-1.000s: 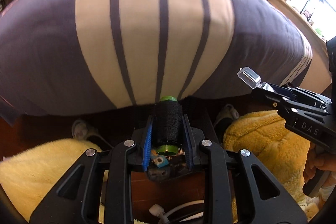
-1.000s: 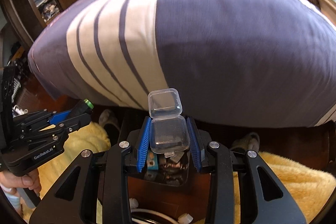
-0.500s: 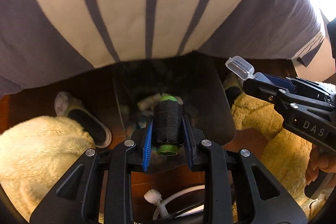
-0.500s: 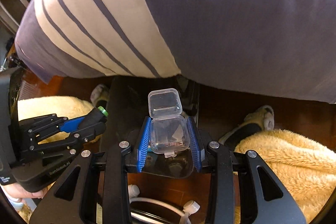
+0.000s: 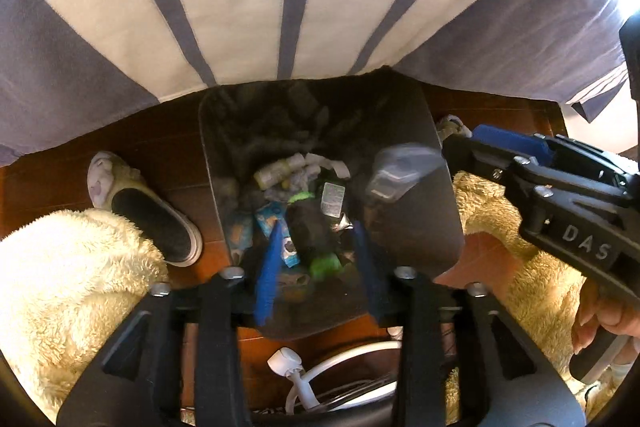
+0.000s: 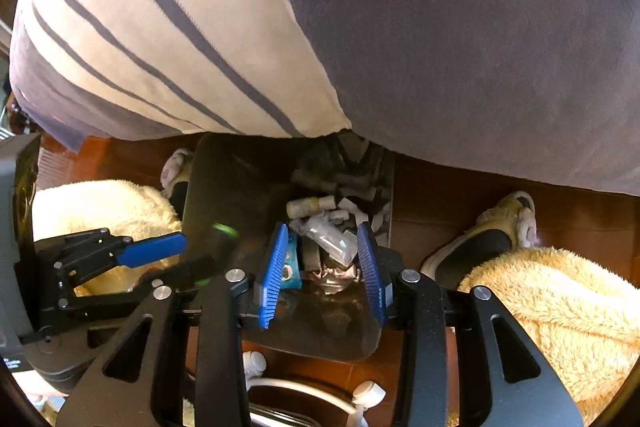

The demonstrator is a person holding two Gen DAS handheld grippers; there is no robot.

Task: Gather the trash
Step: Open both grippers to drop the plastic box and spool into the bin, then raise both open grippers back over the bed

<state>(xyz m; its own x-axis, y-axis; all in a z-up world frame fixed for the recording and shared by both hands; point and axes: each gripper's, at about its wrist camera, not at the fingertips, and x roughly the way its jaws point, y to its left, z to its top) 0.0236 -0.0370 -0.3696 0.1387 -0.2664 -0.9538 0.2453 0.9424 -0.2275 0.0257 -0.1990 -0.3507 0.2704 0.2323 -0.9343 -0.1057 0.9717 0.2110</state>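
- The left tongs [image 5: 316, 263] are spread wide and hold nothing.
- The black thread spool [image 5: 314, 241] with green ends sits blurry between the blue pads [image 5: 267, 275], not touching them, over the open top of the trash bin [image 5: 416, 227].
- In the right view the same spool [image 6: 214, 245] shows as a dark blur with a green tip, just past the left tongs [image 6: 172, 259].
- The right tongs [image 6: 322, 267] are spread wide too, and hold nothing.
- The clear plastic box [image 6: 330, 239] is between the right pads [image 6: 274, 273] but free of them, above the stuff in the bin [image 6: 224, 187].
- In the left view that box [image 5: 400, 171] is a blurry clear shape just in front of the right tongs [image 5: 460, 151].
- The bin is dark and stands on the brown wood floor [image 5: 160, 147], close against the bed.
- Inside it lie a small bottle [image 5: 280, 171], bits of white paper [image 5: 316, 165] and little packets [image 5: 332, 199] (too jumbled to name each one).
- The striped bed cover [image 5: 280, 7] hangs over the far edge of the bin.
- A slipper [image 5: 144, 207] lies on the floor at the left, and another slipper [image 6: 492, 235] at the right.
- Fluffy cream fabric [image 5: 68, 291] sits on both sides of the bin.
- A white cable [image 5: 304, 375] lies on the floor under the left tongs.
- A hand [image 5: 600, 323] grips the handle of the right tool.
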